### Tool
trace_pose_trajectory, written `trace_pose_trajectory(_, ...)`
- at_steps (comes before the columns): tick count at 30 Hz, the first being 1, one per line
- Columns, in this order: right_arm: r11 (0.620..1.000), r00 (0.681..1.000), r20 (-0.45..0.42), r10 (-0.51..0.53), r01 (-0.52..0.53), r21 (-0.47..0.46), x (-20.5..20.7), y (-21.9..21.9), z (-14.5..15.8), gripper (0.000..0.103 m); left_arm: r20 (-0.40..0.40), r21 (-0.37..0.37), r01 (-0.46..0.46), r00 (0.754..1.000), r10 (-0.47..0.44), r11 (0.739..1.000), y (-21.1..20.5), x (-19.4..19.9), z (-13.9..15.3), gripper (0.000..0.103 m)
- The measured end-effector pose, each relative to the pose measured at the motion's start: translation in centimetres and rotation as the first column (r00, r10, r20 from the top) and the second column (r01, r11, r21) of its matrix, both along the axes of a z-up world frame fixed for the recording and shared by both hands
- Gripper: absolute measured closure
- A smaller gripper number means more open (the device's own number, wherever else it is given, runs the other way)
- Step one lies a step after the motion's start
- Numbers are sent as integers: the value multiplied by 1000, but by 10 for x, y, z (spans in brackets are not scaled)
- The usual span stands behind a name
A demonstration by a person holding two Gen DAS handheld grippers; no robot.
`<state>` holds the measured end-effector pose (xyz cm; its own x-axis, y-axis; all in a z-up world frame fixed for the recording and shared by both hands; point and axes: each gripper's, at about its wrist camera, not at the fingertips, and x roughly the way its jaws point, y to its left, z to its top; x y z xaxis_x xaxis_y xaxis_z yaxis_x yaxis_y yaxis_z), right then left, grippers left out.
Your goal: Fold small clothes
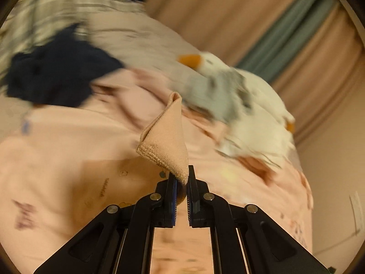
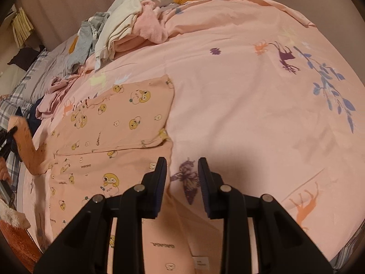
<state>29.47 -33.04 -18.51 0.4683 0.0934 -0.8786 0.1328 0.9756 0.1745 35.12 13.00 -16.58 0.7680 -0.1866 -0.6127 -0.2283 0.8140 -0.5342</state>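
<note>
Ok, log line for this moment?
left gripper: shut on peach ribbed cuff | right gripper: jaws open, empty | peach duck-print garment: flat on bedspread

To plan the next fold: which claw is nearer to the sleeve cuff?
Left. The left claw is shut on the sleeve cuff, lifting it. The right claw stands open over the garment's other edge.

Warm, dim indoor light, heavy motion blur across the left wrist view, sharp right wrist view with soft shadow near bottom centre, strong fisheye bending and dark corners.
</note>
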Motion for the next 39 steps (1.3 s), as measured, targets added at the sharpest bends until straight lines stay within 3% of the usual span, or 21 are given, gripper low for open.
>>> trace_pose_trajectory(6, 999, 999, 18, -32, 32, -6, -19, -30, 8, 74, -58, 60, 142, 989, -139, 988, -108, 38, -7, 97)
trace_pose_trajectory(12, 998, 998, 20, -64, 65, -19, -27, -51, 6, 74, -181, 69, 265, 951, -249, 962, -192, 59, -45, 97)
trace_pose_trajectory(15, 997, 997, 7, -79, 79, 6, -30, -58, 1, 74, -248, 106, 321, 925, -288, 941, -224, 60, -69, 97)
trace_pose_trajectory(19, 996, 996, -16, -83, 83, 11, -30, -60, -6, 74, -390, 118, 431, 849, -357, 894, -250, 59, -98, 95)
trace_pose_trajectory(20, 997, 997, -21, -80, 81, 13, -30, -60, -7, 74, -394, 109, 450, 838, -377, 886, -250, 57, -97, 93)
trace_pose_trajectory(24, 996, 997, -31, -76, 77, 35, -27, -56, -8, 74, -337, 62, 519, 815, -472, 853, -245, 42, -69, 53)
trace_pose_trajectory(25, 996, 997, -30, -72, 74, 46, -26, -54, -8, 74, -312, 50, 537, 809, -497, 842, -242, 37, -57, 51)
trace_pose_trajectory(29, 994, 999, -28, -33, 36, 102, -10, -38, -7, 71, -226, 101, 546, 827, -515, 832, -214, 14, -15, 49)
trace_pose_trajectory(32, 983, 999, -41, 23, -15, 181, 13, -16, -7, 70, -250, 212, 487, 865, -435, 847, -183, 2, -3, 49)
trace_pose_trajectory(35, 967, 994, -45, 101, -87, 241, 44, 12, -6, 67, -281, 318, 419, 898, -337, 851, -140, -10, -13, 49)
trace_pose_trajectory(37, 946, 989, -57, 140, -117, 301, 67, 30, -10, 50, -310, 346, 354, 917, -250, 869, -110, -18, -28, 49)
trace_pose_trajectory(39, 929, 988, -77, 135, -99, 355, 91, 48, -20, 46, -335, 355, 281, 929, -159, 892, -80, -29, -47, 53)
